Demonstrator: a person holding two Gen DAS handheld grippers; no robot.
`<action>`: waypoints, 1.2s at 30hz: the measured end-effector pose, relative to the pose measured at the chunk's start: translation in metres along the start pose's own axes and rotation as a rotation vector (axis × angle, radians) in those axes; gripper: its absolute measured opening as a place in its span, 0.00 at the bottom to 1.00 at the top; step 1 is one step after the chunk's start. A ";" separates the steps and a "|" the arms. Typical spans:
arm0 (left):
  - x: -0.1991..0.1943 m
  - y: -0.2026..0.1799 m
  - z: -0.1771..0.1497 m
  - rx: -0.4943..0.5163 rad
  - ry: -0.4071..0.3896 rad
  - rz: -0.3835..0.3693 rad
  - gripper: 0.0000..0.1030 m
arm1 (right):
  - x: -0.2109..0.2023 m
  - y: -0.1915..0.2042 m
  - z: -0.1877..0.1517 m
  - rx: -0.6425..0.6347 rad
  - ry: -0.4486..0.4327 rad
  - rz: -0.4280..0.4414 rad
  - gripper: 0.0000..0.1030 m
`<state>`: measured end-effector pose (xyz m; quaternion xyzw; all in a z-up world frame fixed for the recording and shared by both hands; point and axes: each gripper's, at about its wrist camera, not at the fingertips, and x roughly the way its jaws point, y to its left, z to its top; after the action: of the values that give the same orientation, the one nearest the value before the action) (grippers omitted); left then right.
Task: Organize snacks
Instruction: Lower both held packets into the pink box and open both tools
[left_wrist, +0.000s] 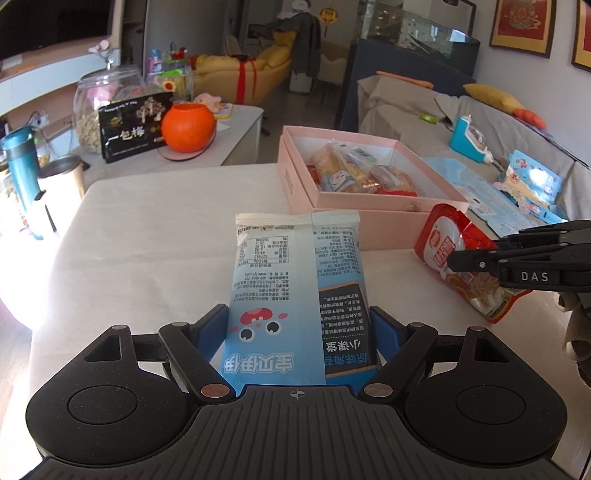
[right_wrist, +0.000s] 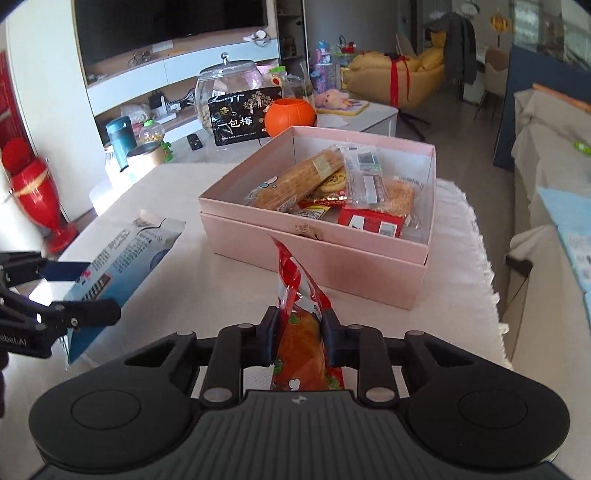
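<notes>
Tablecloth (right_wrist: 229, 280), pink box (right_wrist: 369, 266) beyond packets

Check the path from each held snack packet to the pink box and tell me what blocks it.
Nothing visible does. The left gripper holds the blue packet, the right gripper the red packet. Only bare tablecloth lies before the pink box, whose top is open, though already partly filled with snacks.
</notes>
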<state>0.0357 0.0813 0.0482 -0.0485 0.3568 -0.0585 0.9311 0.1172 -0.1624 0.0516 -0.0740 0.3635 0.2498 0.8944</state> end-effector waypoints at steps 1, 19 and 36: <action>0.000 0.001 0.000 -0.002 0.000 0.001 0.83 | -0.004 0.002 0.000 -0.007 -0.009 -0.015 0.22; -0.017 -0.009 0.037 -0.010 -0.099 -0.179 0.83 | -0.035 -0.053 0.009 0.224 -0.054 0.026 0.19; 0.092 -0.020 0.131 -0.001 -0.150 -0.206 0.85 | 0.002 -0.071 0.079 0.312 -0.149 -0.127 0.51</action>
<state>0.1899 0.0543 0.0868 -0.0895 0.2794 -0.1498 0.9442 0.2026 -0.1979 0.1037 0.0616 0.3251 0.1381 0.9335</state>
